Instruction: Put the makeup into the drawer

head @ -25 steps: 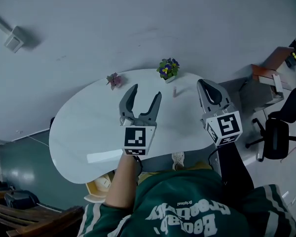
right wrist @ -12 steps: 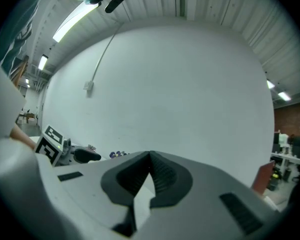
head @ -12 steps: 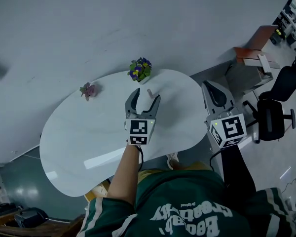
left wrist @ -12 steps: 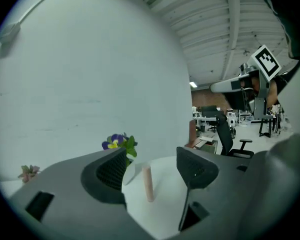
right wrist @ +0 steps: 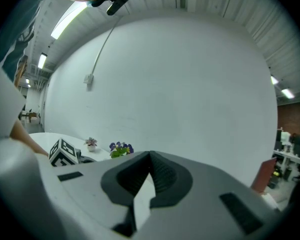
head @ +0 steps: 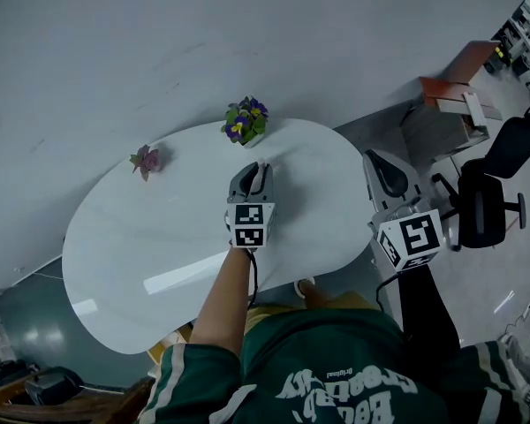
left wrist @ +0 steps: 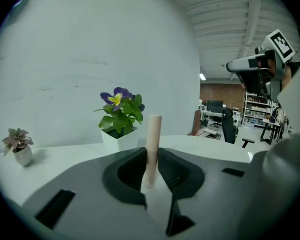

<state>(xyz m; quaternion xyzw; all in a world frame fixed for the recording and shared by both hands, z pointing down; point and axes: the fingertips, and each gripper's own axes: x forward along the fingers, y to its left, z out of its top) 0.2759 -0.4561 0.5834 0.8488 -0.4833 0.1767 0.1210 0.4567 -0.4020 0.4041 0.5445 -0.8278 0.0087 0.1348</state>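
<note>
Jaws on the right gripper (head: pixel 377 159) are together and empty; it hangs off the table's (head: pixel 159 237) right edge, well apart from the work. Further out, over the table's middle toward its far edge, the left gripper (head: pixel 259 168) has just been closing and clamps the makeup stick (left wrist: pixel 153 136), which stands upright, long axis vertical, straight ahead between the pads. So the left hand has it; a straight lift should keep it from tipping. Just beyond, at the far edge, sits the potted pansy (head: pixel 245 120). No drawer shows in any view.
</note>
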